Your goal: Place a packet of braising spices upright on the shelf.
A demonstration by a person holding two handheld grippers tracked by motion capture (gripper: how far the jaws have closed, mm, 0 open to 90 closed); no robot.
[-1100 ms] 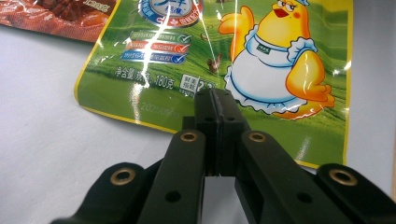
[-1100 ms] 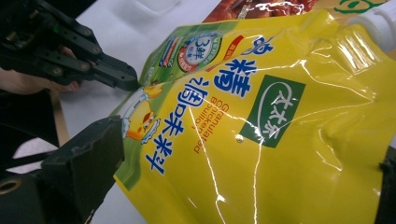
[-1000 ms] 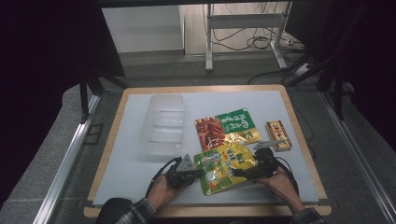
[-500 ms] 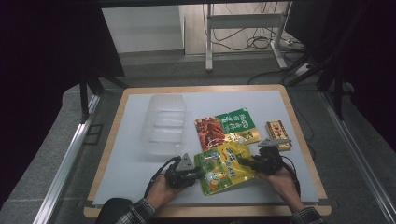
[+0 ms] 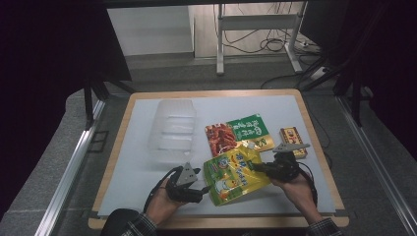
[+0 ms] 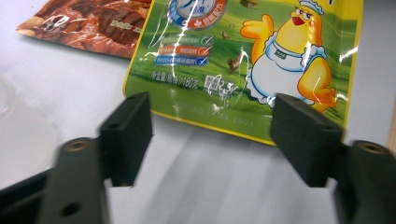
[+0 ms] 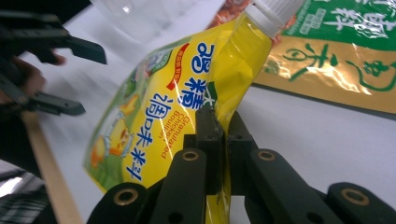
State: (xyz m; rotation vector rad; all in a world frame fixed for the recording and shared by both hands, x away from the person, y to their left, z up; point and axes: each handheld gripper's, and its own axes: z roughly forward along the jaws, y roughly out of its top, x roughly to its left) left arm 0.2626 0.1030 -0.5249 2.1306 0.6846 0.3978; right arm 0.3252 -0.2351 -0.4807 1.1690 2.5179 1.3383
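Note:
A yellow-green spouted pouch (image 5: 236,172) with a cartoon chicken and a white cap lies near the table's front, its right side raised a little. My right gripper (image 5: 255,167) is shut on the pouch's edge (image 7: 154,116) below the cap, and in the right gripper view its jaws (image 7: 223,126) have just closed and pinch the yellow film. My left gripper (image 5: 206,189) stands open at the pouch's lower left. Its jaws (image 6: 212,126) have just been opening, and the pouch's bottom edge (image 6: 243,60) lies just beyond them, untouched.
A clear plastic container (image 5: 172,130) stands on the white mat at the left. A red and green food pouch (image 5: 238,132) lies behind the yellow one, partly under it. A small printed box (image 5: 293,141) rests near the right edge. The wooden table rim (image 5: 216,221) runs along the front.
The left jaws have opened and let go of the pouch's bottom edge. The right jaws have closed on the pouch's edge near the cap and lifted that side slightly.

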